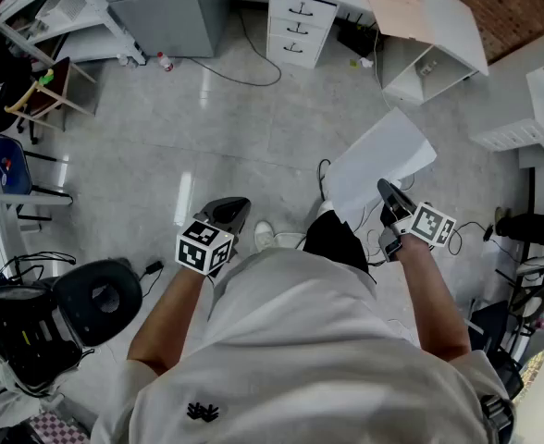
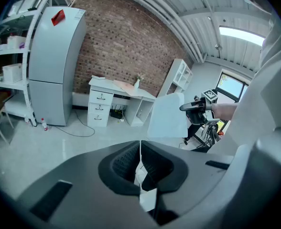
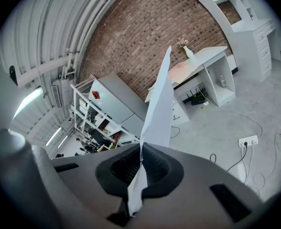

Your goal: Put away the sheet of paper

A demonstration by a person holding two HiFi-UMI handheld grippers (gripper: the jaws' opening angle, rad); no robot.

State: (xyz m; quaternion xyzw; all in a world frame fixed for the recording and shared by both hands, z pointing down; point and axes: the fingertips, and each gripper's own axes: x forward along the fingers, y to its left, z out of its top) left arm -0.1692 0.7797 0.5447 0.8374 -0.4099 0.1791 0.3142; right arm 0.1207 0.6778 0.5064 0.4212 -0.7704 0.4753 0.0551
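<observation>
Sheet of paper (image 1: 380, 165) lower edge partly hidden behind right hand-held gripper (image 1: 385, 189); desk (image 1: 457, 21) cut off by top edge.

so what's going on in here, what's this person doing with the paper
A person stands in a room with a tool in each hand. The right tool is clamped on one edge of a white sheet of paper, which sticks out in front of them above the floor. The left tool is shut with nothing in it. The paper is not put away yet.
</observation>
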